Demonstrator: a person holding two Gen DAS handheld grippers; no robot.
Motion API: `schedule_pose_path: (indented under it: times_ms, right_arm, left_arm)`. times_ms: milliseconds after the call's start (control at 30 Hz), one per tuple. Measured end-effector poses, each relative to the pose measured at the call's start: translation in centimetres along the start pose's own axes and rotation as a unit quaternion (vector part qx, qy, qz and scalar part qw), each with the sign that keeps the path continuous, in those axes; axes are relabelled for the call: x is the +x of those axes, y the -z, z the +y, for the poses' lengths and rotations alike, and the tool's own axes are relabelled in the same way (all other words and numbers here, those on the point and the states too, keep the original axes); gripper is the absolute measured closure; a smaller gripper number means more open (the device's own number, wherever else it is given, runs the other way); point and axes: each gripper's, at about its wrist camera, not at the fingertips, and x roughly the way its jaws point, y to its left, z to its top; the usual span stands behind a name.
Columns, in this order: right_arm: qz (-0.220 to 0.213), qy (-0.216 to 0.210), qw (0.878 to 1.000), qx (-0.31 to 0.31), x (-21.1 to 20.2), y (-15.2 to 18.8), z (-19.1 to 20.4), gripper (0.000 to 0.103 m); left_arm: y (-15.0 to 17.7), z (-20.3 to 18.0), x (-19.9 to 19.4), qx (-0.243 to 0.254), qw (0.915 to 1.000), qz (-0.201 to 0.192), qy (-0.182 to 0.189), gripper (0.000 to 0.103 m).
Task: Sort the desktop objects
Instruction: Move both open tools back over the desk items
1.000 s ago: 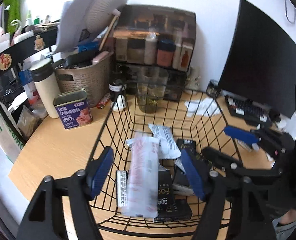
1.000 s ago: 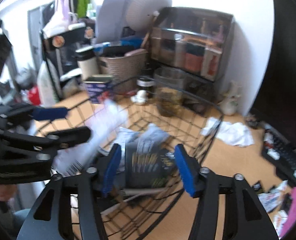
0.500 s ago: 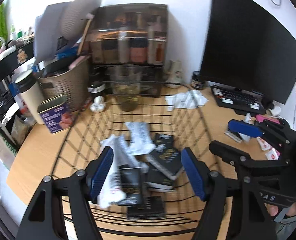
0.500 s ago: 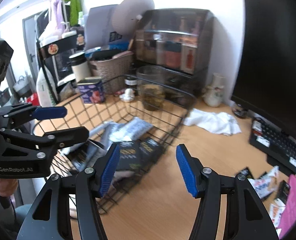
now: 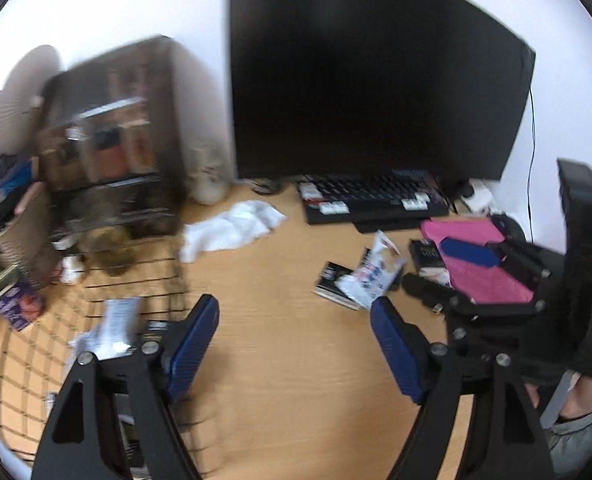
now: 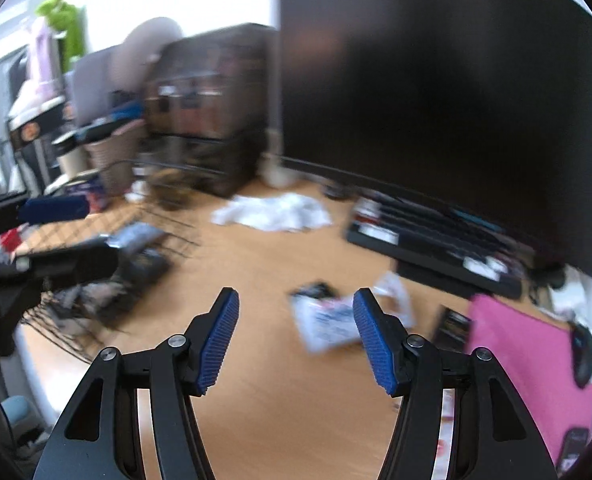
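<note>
Both views are motion-blurred. My left gripper [image 5: 294, 344] is open and empty above the wooden desk, beside the black wire basket [image 5: 136, 280], which holds white and black packets [image 5: 114, 326]. My right gripper [image 6: 296, 336] is open and empty, just short of a white-and-blue snack packet [image 6: 328, 322]. The same packet [image 5: 370, 274] lies on a black packet [image 5: 330, 282] in the left wrist view. The right gripper also shows at the right of the left wrist view [image 5: 452, 272]. The basket shows at the left of the right wrist view [image 6: 108, 248].
A black monitor [image 5: 368, 76] and keyboard [image 5: 372, 198] stand at the back. A crumpled white tissue [image 5: 232, 228] lies mid-desk. A pink pad [image 6: 532, 364] lies at the right. A dark organiser [image 5: 116, 160] and a tin [image 5: 14, 304] stand at the left.
Both grippers have swung right, away from over the basket toward the loose packets by the keyboard. The white tube packet dropped from the left gripper into the basket.
</note>
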Motion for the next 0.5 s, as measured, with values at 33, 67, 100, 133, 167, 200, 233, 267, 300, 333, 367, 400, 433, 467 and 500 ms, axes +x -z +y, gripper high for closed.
schedule_pose_path:
  times_ms: [33, 67, 100, 133, 167, 200, 233, 267, 300, 333, 367, 400, 433, 467, 500]
  right_arm:
    - [0.005, 0.004, 1.000, 0.007, 0.2, 0.4, -1.0, 0.040]
    - [0.012, 0.008, 1.000, 0.013, 0.6, 0.8, -2.1, 0.040]
    - [0.021, 0.013, 1.000, 0.016, 1.2, 1.3, -3.1, 0.040]
    - [0.029, 0.017, 0.999, 0.018, 1.7, 1.6, -3.8, 0.040]
    - [0.038, 0.024, 0.999, 0.019, 2.3, 2.0, -4.5, 0.040]
    - [0.044, 0.029, 0.998, 0.020, 2.9, 2.2, -5.1, 0.040]
    - [0.049, 0.032, 0.998, 0.022, 3.4, 2.4, -5.6, 0.040]
    - [0.056, 0.032, 0.998, 0.024, 4.1, 2.6, -6.2, 0.040]
    - [0.061, 0.032, 0.997, 0.026, 4.6, 2.7, -6.7, 0.040]
    - [0.066, 0.032, 0.997, 0.027, 5.1, 2.8, -7.1, 0.040]
    - [0.070, 0.033, 0.997, 0.027, 5.7, 2.8, -7.4, 0.040]
    - [0.075, 0.035, 0.996, 0.025, 6.1, 2.8, -7.7, 0.040]
    - [0.079, 0.037, 0.996, 0.024, 6.6, 2.8, -7.9, 0.040]
    - [0.084, 0.042, 0.995, 0.020, 7.2, 2.7, -8.2, 0.040]
    - [0.088, 0.043, 0.995, 0.019, 7.7, 2.7, -8.5, 0.040]
  left_arm:
    - [0.0, -0.7, 1.3, 0.003, 0.9999, 0.010, 0.005, 0.023]
    - [-0.1, -1.1, 2.3, 0.005, 0.9998, 0.019, 0.008, 0.023]
    - [-0.1, -1.5, 3.8, 0.006, 0.9995, 0.029, 0.008, 0.023]
    - [-0.2, -1.8, 4.7, 0.006, 0.9994, 0.035, 0.006, 0.023]
    - [-0.4, -2.0, 5.6, 0.007, 0.9992, 0.040, 0.002, 0.023]
    - [-0.7, -2.1, 6.8, 0.006, 0.9989, 0.047, -0.004, 0.023]
    - [-1.0, -2.2, 7.7, 0.005, 0.9986, 0.053, -0.008, 0.023]
    - [-1.3, -2.3, 8.6, 0.006, 0.9983, 0.056, -0.011, 0.023]
    - [-1.5, -2.3, 9.2, 0.006, 0.9982, 0.059, -0.012, 0.023]
    - [-1.7, -2.4, 9.8, 0.006, 0.9980, 0.062, -0.012, 0.023]
    - [-2.0, -2.5, 10.7, 0.004, 0.9977, 0.066, -0.013, 0.023]
    - [-2.2, -2.5, 11.2, 0.003, 0.9975, 0.069, -0.015, 0.023]
    - [-2.4, -2.5, 11.9, 0.003, 0.9971, 0.073, -0.017, 0.023]
    - [-2.6, -2.6, 12.6, 0.004, 0.9968, 0.078, -0.020, 0.023]
    - [-2.8, -2.6, 13.1, 0.005, 0.9965, 0.080, -0.021, 0.023]
